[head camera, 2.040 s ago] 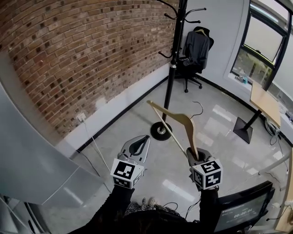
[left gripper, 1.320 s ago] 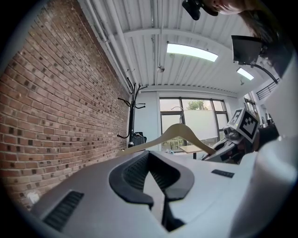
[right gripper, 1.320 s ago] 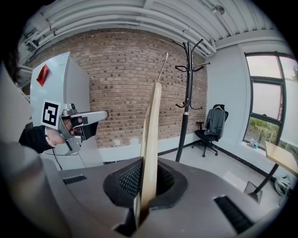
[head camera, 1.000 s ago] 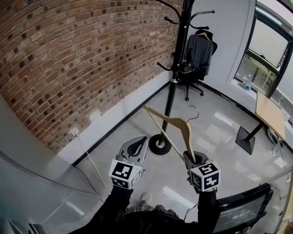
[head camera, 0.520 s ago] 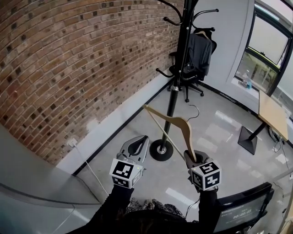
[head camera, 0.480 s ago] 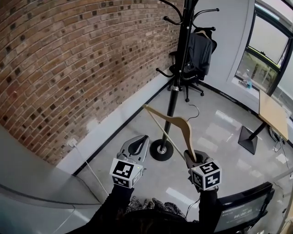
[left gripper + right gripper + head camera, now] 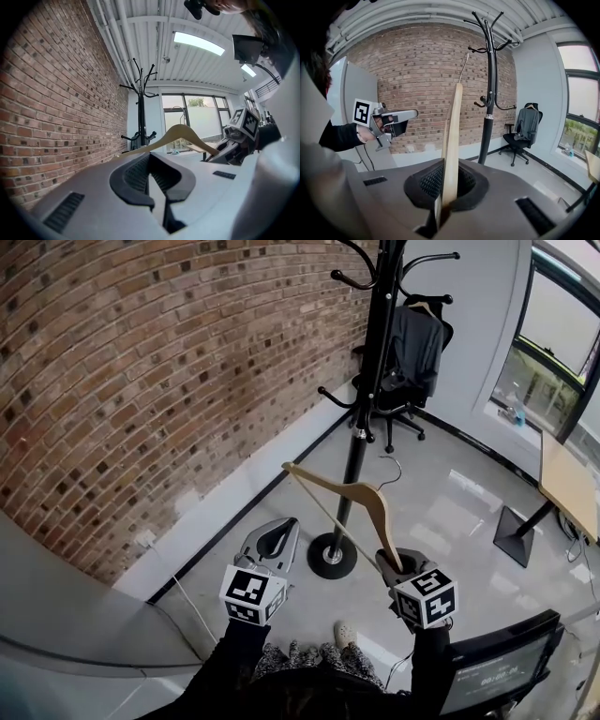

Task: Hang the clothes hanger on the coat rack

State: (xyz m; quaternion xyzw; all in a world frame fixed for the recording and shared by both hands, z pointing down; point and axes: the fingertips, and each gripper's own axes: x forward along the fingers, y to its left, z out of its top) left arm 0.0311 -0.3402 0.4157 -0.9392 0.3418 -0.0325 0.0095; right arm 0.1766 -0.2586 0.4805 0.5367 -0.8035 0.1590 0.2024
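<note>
Currently the wooden clothes hanger (image 7: 349, 495) is in the air, gripped at the tip of one arm by the right gripper (image 7: 392, 562). In the right gripper view the two jaws are pressed onto that wooden tip, with the hanger rising straight up from between them. In the head view it slants up and to the left from the claw, with its metal hook (image 7: 393, 468) on the far side. The hook is on none of the rack's prongs.

The coat rack (image 7: 368, 381) stands just beyond, a black pole on a round base (image 7: 333, 557) on the pale floor. In the head view the hanger crosses in front of the lower pole. In the right gripper view the pole stands apart, to the right of the hanger.

The left gripper (image 7: 278, 532) is held up to the left of the right one, at about the same level, and carries nothing. Its own view shows the jaws drawn together. Both forearms, in dark sleeves (image 7: 239, 652), reach forward from the near edge, with the marker cubes turned toward the person.

A brick wall (image 7: 141, 371) runs along the left. Far behind the rack stands an office chair (image 7: 405, 395) with a dark jacket (image 7: 417, 338) on it. A desk (image 7: 567, 486) is at the right, and a monitor (image 7: 495, 676) at the near right.
</note>
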